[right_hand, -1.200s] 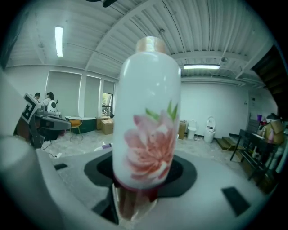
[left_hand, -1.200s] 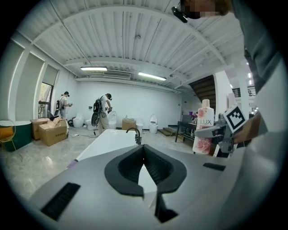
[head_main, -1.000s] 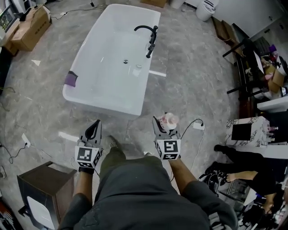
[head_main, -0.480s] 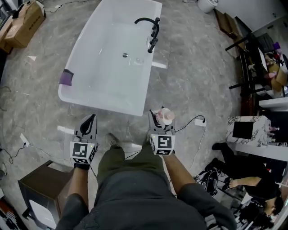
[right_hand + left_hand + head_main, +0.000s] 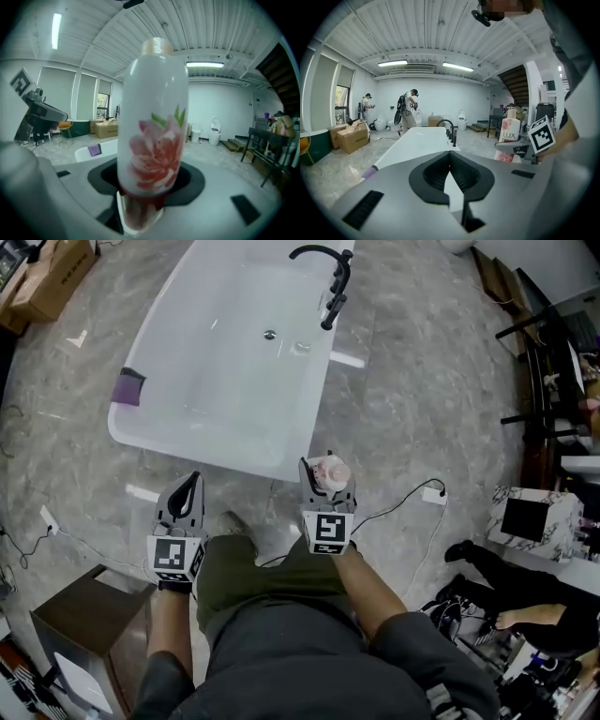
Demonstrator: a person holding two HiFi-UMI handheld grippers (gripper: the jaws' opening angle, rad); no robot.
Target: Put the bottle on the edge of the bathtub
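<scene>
Grey floor (image 5: 412, 418): one bathtub (image 5: 202, 448), one bottle (image 5: 331, 471)

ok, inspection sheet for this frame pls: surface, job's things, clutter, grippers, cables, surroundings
Surface: grey marbled floor; nothing seen spilled.
Job's things: white tub ahead of the person, nothing seen in the basin, black tap on its far right rim; flower-print bottle upright, not yet on the tub edge.
Clutter: purple item on the tub's left rim; cardboard boxes far left; brown cabinet near left.
Grippers: left gripper shut, empty; right gripper shut on bottle.
Cables: white cable with a plug on the floor at right; thin cable at left.
Surroundings: seated person and black rack at right.
</scene>
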